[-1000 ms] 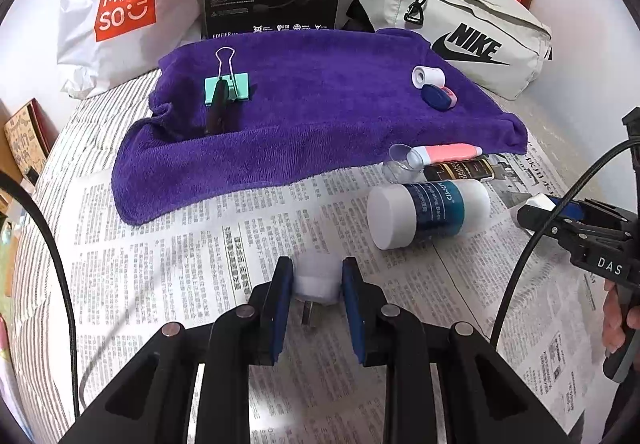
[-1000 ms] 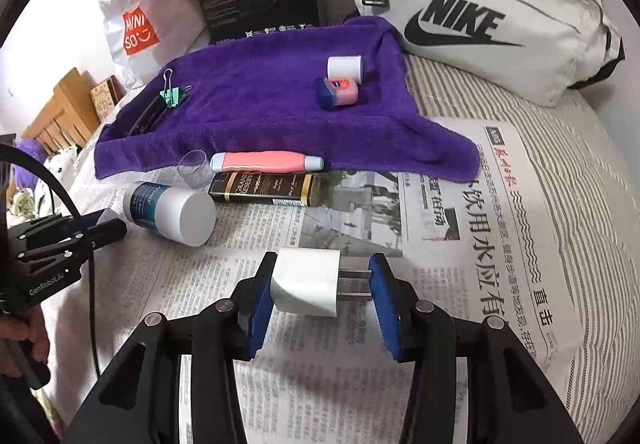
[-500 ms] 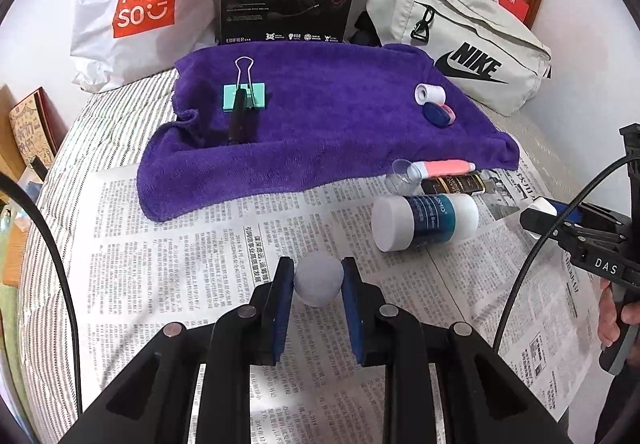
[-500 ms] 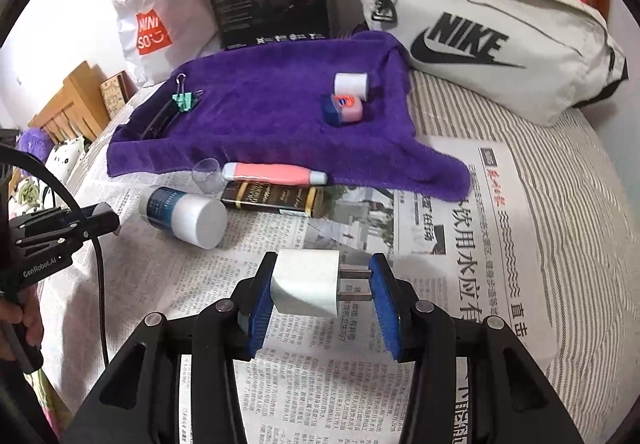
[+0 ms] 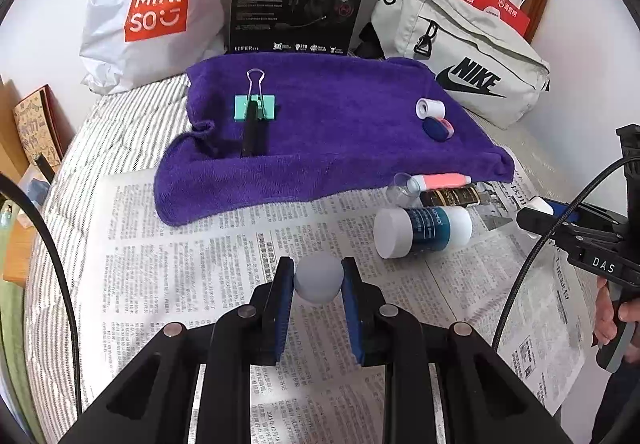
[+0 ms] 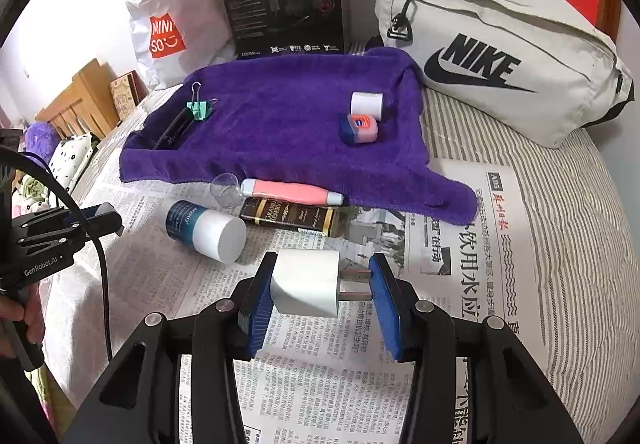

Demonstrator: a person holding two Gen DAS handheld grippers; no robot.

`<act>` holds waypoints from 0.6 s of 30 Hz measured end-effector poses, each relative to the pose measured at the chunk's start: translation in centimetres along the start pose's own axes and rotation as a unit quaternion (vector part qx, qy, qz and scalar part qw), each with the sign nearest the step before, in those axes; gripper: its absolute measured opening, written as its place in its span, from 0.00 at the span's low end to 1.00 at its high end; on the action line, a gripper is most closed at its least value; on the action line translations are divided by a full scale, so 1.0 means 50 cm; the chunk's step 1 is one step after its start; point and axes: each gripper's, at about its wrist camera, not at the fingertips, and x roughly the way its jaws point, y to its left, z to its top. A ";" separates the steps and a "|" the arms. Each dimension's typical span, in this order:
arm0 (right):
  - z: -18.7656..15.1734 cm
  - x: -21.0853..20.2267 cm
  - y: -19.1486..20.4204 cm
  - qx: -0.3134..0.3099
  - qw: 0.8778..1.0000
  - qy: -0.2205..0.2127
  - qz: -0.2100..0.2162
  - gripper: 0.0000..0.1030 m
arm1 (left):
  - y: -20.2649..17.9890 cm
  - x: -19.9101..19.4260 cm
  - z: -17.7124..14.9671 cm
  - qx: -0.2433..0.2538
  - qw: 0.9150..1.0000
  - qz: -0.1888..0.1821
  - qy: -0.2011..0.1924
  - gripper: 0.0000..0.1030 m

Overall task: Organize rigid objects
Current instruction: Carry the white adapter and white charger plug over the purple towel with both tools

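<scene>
Holding a white plug by its body and prongs, your right gripper hangs above the newspaper. Your left gripper squeezes a small white round-topped plug over the newspaper's middle. Just past them a blue bottle lies on its side near the purple towel's front edge. On the towel sit a green clip and a little jar.

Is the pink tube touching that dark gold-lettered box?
Touching: in the right wrist view the pink tube lies directly against the dark box, no gap between.
</scene>
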 end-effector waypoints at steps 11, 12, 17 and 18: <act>0.059 -0.012 0.003 -0.005 1.000 -0.011 0.006 0.44 | 0.000 -0.016 0.049 0.006 1.000 0.005 -0.005 0.22; 0.065 -0.011 0.002 -0.005 1.000 -0.011 0.006 0.44 | 0.000 -0.017 0.056 0.007 1.000 0.004 -0.006 0.22; 0.103 0.000 0.000 -0.006 1.000 -0.014 0.004 0.44 | 0.007 -0.010 0.085 0.007 1.000 0.003 -0.009 0.22; 0.109 0.004 -0.001 -0.006 1.000 -0.014 0.004 0.44 | 0.008 -0.006 0.092 0.008 1.000 0.003 -0.009 0.22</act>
